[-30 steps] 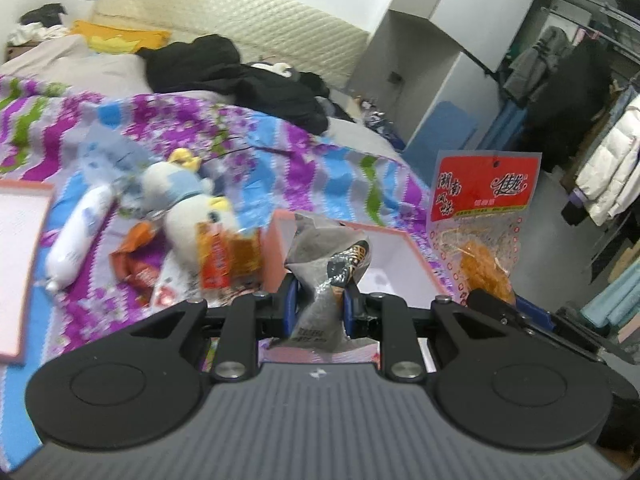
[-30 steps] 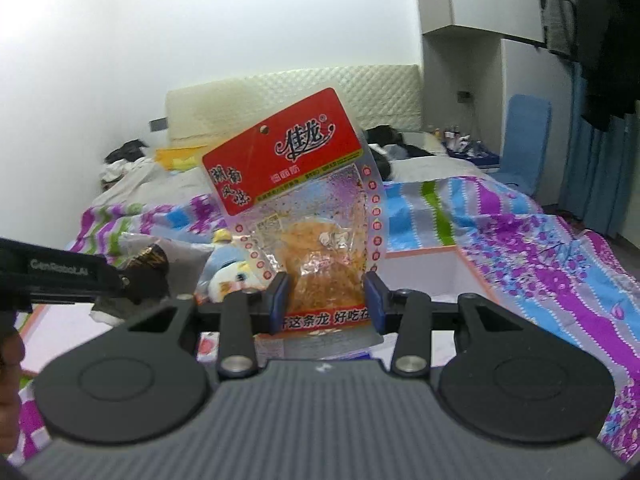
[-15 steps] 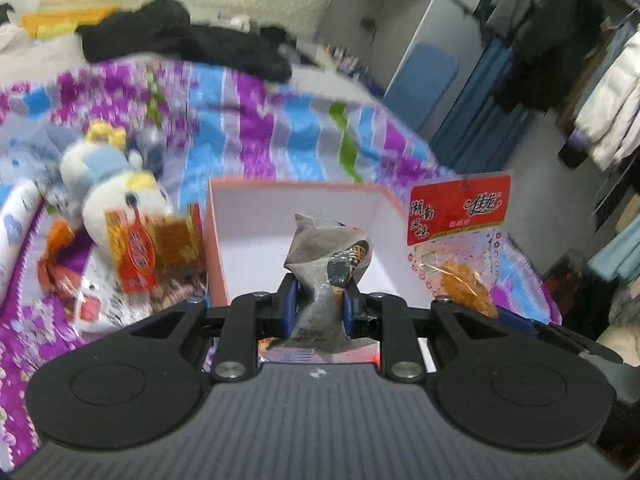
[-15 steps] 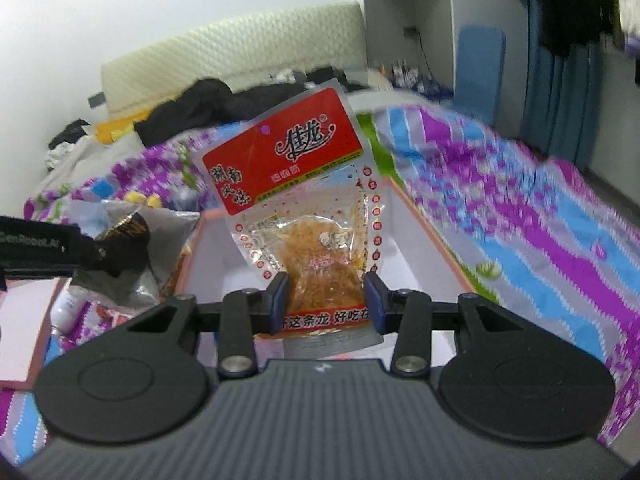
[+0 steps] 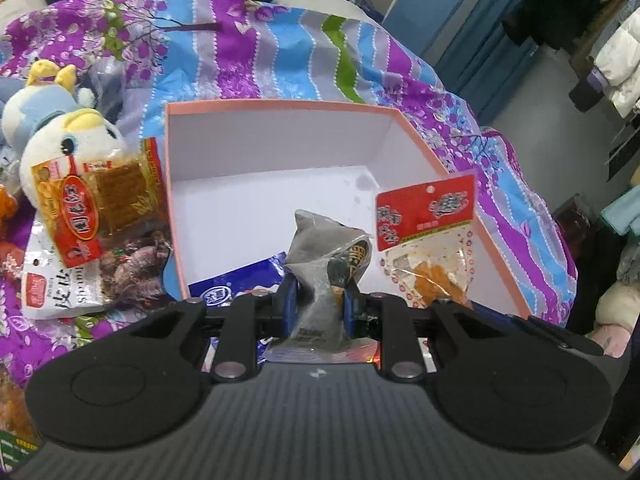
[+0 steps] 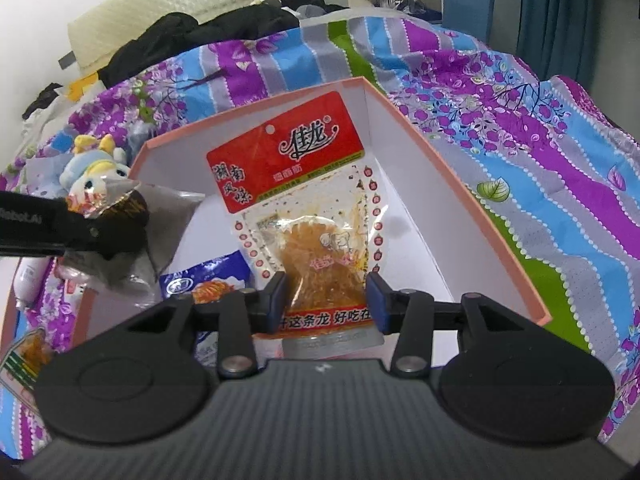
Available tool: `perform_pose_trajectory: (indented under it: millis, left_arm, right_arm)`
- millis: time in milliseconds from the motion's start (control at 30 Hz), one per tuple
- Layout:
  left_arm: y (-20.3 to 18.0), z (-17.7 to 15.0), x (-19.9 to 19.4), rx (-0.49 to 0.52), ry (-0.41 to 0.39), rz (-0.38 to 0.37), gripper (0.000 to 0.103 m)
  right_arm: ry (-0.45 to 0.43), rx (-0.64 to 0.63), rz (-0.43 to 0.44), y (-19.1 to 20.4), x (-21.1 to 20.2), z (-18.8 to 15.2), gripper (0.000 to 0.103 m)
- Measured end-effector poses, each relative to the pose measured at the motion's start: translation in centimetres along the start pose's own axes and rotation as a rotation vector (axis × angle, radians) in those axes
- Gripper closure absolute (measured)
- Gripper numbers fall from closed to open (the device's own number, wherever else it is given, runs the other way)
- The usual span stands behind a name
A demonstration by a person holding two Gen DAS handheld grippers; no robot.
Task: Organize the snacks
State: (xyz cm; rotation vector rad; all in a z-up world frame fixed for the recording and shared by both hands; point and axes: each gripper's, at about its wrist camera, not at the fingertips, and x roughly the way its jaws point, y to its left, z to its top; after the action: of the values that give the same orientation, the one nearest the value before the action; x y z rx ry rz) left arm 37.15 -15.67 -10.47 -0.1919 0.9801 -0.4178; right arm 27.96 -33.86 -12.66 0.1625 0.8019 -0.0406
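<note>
The box (image 5: 280, 152) is white inside with a salmon-pink rim and outer wall. The bedspread (image 6: 520, 128) runs in wavy stripes of purple, sky blue, grey and green, strewn with small purple blossoms, dark twigs and white dotted lines. The red-headed packet (image 6: 296, 200) has a red top panel with white and black lettering, a clear body edged with red dots, and orange strands inside. The crumpled packet (image 5: 324, 256) is silver-grey with a black and gold patch. The blue packet (image 5: 244, 280) is blue and white. The plush toy (image 5: 56, 128) is white, pale blue and yellow. Both grippers' frames are black with blue pads (image 6: 276, 300).
</note>
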Motion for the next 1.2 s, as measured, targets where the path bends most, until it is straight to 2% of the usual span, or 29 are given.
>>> perform_pose_trajectory:
  millis: [133,200,333,600,867,1200]
  left_arm:
    - [-0.3,0.3,0.1,-0.009,0.021,-0.032,0.068]
    - [-0.8,0.4,-0.7,0.012,0.002,-0.031,0.062]
    - [-1.6,0.4,-3.5,0.037,-0.050,-0.035,0.055]
    - [-2.4,-0.6,-11.4,0.053,-0.176,-0.032,0.055]
    - [-2.0,-3.6,-19.9,0.071,-0.297,-0.019,0.055]
    - [-0.1,-8.8,-27.2,0.040,-0.375,0.006,0.055]
  right_arm:
    - [0.004,0.011,0.001,-0.1,-0.3,0.1,0.050]
    - [-0.006,0.028,-0.010,-0.1,-0.7,0.3,0.044]
    - [-0.035,0.052,-0.002,-0.1,-2.4,0.6,0.044]
    - [-0.142,0.025,0.023,2.1,-8.1,1.2,0.044]
    - [-0.252,0.002,0.076,5.2,-14.2,0.6,0.044]
    - [-0.333,-0.040,0.161,8.7,-19.4,-1.6,0.044]
